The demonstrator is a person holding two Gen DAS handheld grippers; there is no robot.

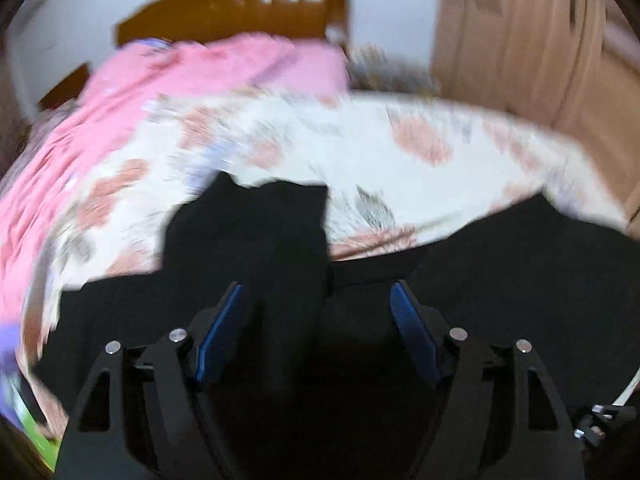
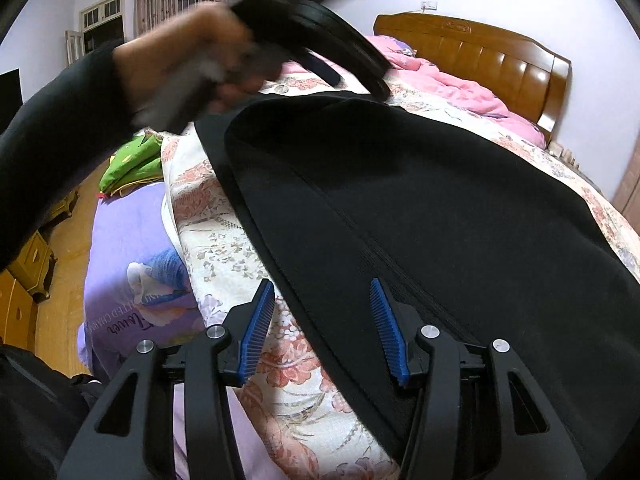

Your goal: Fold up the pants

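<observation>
Black pants (image 2: 420, 208) lie folded lengthwise on a floral bedsheet (image 2: 224, 248). My right gripper (image 2: 322, 296) is open, low over the pants' near edge, blue pads either side of the hem. The left gripper shows blurred in the right wrist view (image 2: 360, 76), held in a hand above the pants' far end. In the left wrist view the pants (image 1: 360, 300) fill the lower frame, and my left gripper (image 1: 318, 296) is open above them, holding nothing.
A pink quilt (image 1: 180, 80) and a wooden headboard (image 2: 480, 52) lie at the bed's far end. A purple blanket (image 2: 128, 264) and green cloth (image 2: 132, 164) sit left of the pants. A wooden wardrobe (image 1: 540, 48) stands at right.
</observation>
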